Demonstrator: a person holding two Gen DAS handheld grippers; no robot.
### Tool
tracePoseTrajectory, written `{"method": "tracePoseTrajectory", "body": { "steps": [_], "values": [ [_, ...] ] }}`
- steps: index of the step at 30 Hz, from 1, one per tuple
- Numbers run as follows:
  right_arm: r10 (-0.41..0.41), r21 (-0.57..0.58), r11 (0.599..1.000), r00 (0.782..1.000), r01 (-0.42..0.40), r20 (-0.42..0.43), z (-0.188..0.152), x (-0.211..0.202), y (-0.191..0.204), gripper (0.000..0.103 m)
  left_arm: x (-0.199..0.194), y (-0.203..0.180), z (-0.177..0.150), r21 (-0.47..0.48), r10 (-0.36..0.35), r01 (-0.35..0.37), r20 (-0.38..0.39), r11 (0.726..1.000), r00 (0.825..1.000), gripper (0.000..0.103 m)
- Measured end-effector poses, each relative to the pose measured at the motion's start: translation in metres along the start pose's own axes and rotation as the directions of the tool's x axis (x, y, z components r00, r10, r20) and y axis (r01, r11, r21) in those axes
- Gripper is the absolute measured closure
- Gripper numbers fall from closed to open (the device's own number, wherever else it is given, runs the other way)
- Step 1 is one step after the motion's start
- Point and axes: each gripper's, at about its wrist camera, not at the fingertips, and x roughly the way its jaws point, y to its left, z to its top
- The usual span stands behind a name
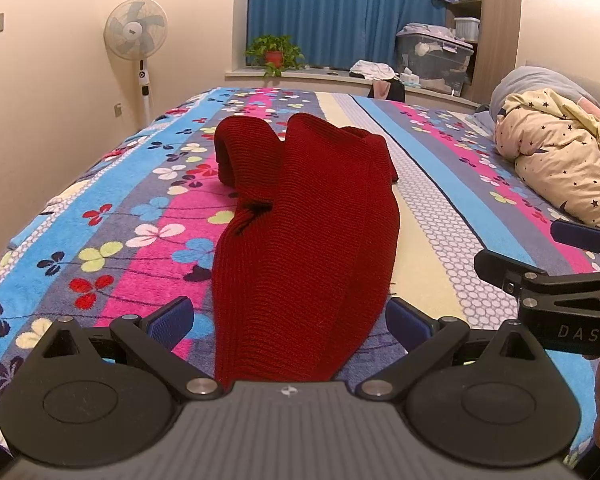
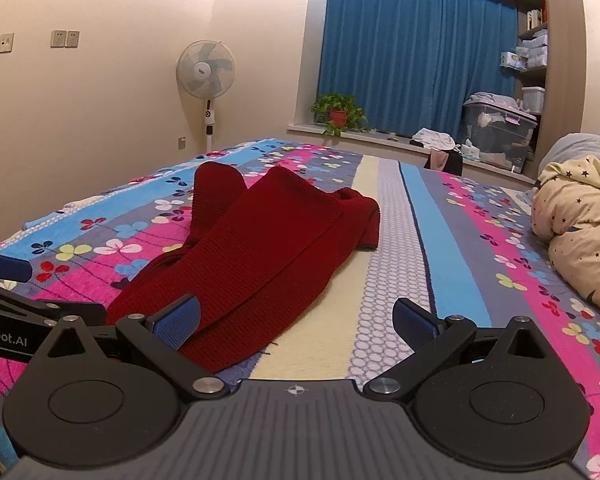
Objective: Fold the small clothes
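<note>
A dark red knitted garment (image 1: 312,216) lies lengthwise on the flowered bedspread (image 1: 112,216), folded into a long narrow shape with a sleeve bulging up at its far left. My left gripper (image 1: 290,320) is open, its blue pads on either side of the garment's near end, and nothing is pinched. The right gripper shows at that view's right edge. In the right wrist view the same garment (image 2: 268,244) runs diagonally. My right gripper (image 2: 298,322) is open over the garment's near right edge, with its left pad (image 2: 180,320) above the knit. The left gripper's finger sits at this view's left edge.
A star-print duvet (image 1: 560,160) is heaped on the bed's right side. A standing fan (image 1: 137,36) stands by the left wall. A potted plant (image 1: 275,54), loose clothes and a plastic storage box (image 1: 434,60) sit on the window ledge before blue curtains.
</note>
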Motion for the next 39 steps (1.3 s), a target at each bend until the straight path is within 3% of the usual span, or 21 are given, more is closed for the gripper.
{"method": "tracePoseTrajectory", "body": {
  "steps": [39],
  "values": [
    [0.007,-0.017,1.0,1.0,-0.007,0.005,-0.0011,-0.0001,0.0047,0.002,-0.0011,0.0025,0.001,-0.008,0.0,0.0,0.001,1.0,1.0,0.001]
  ]
}}
